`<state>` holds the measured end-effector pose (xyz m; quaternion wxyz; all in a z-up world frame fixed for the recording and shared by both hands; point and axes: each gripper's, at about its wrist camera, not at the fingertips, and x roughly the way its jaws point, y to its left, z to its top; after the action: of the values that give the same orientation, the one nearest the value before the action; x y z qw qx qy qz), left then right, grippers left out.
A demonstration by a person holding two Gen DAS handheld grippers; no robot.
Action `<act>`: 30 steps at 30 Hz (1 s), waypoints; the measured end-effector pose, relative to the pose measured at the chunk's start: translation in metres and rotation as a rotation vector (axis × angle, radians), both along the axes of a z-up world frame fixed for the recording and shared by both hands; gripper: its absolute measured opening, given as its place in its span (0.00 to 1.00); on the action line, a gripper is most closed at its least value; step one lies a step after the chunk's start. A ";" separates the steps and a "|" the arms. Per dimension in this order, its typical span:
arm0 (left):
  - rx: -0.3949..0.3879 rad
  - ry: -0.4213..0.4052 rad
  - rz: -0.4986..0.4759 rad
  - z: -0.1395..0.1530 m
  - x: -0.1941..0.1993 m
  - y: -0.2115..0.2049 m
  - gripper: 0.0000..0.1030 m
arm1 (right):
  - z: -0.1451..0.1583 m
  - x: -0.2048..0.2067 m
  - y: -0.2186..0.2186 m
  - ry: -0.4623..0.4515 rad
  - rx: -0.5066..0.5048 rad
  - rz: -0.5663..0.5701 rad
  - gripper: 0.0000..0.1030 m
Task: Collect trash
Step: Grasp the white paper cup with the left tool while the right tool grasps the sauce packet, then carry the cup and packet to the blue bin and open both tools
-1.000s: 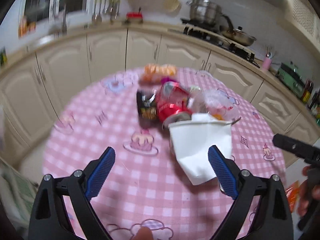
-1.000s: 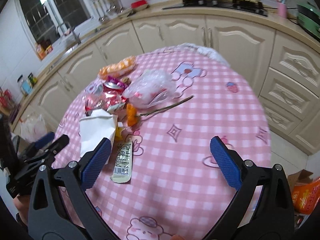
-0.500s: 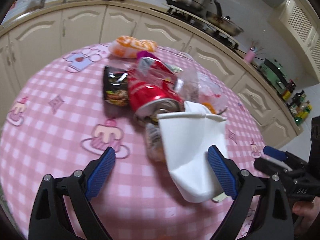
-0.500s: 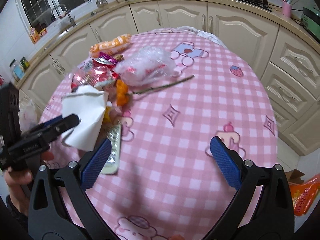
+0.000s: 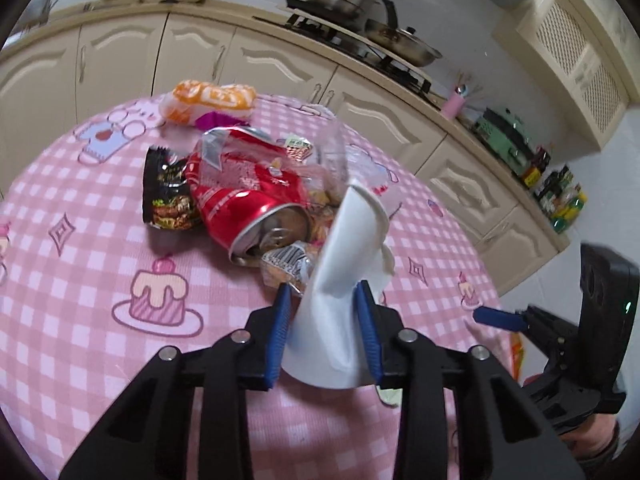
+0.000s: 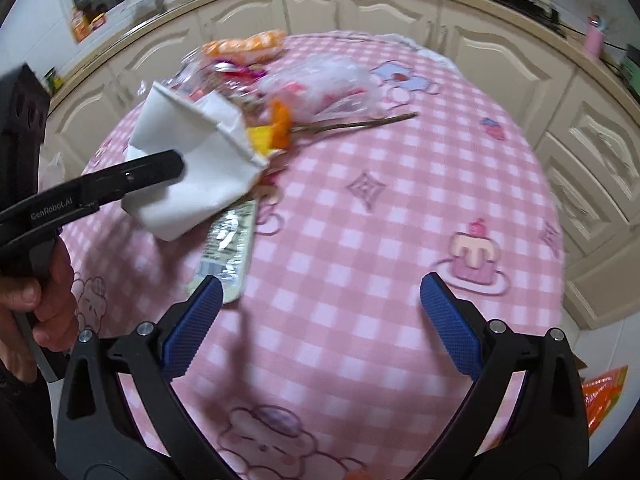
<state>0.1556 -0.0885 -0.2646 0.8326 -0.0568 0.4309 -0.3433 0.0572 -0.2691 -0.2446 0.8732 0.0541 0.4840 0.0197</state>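
1. My left gripper (image 5: 323, 322) has just been closing, and its blue pads now pinch a crumpled white paper cup (image 5: 344, 280) between them; the cup is squashed flat at the pinch and flares open toward its rim. My right gripper (image 6: 320, 312) hangs spread wide above bare cloth, holding nothing.
2. The counter (image 6: 400, 220), round under a pink checked cloth, carries the rest of the trash in a heap at its far side, just beyond the cup.
3. Largest in the heap is the crushed red can (image 5: 248, 204), lying on its side under a red foil wrapper, mouth toward me. If I drag the cup sideways, I judge it could nudge the can and set it rolling.
4. The clear plastic bag (image 6: 320, 80) lies beside it; being light, it may slide or lift if brushed.
5. The silver sachet (image 6: 230, 248) lies flat just ahead of my right gripper's left pad. Flat foil on cloth is hard to get under; the pads may skate over it or snag the cloth.
6. The cup wall is thin and already collapsed, so it could slip from the pinch.
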 end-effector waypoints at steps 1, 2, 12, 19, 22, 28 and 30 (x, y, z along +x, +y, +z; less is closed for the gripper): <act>0.020 -0.015 -0.004 0.002 -0.003 -0.001 0.32 | 0.000 0.002 0.002 0.000 -0.005 0.003 0.94; 0.037 -0.030 -0.008 0.004 -0.007 -0.002 0.32 | -0.001 0.003 0.004 -0.001 -0.006 0.006 0.94; 0.075 -0.136 0.089 0.020 -0.048 0.035 0.18 | -0.009 0.025 0.033 -0.015 -0.030 0.063 0.94; 0.146 -0.174 0.157 0.020 -0.065 0.066 0.18 | -0.009 0.024 0.057 -0.043 -0.136 0.136 0.28; 0.141 -0.190 0.172 0.022 -0.070 0.072 0.18 | -0.005 0.017 0.045 -0.046 -0.068 0.122 0.18; 0.090 -0.233 0.202 0.040 -0.079 0.083 0.18 | 0.012 -0.001 0.003 -0.100 0.062 0.045 0.18; 0.082 -0.250 0.199 0.049 -0.081 0.081 0.18 | 0.018 -0.006 -0.007 -0.118 0.067 0.027 0.18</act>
<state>0.0750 -0.0079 -0.2157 0.9111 -0.0221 0.3299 -0.2460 0.0514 -0.2759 -0.2269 0.8976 0.0757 0.4313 0.0507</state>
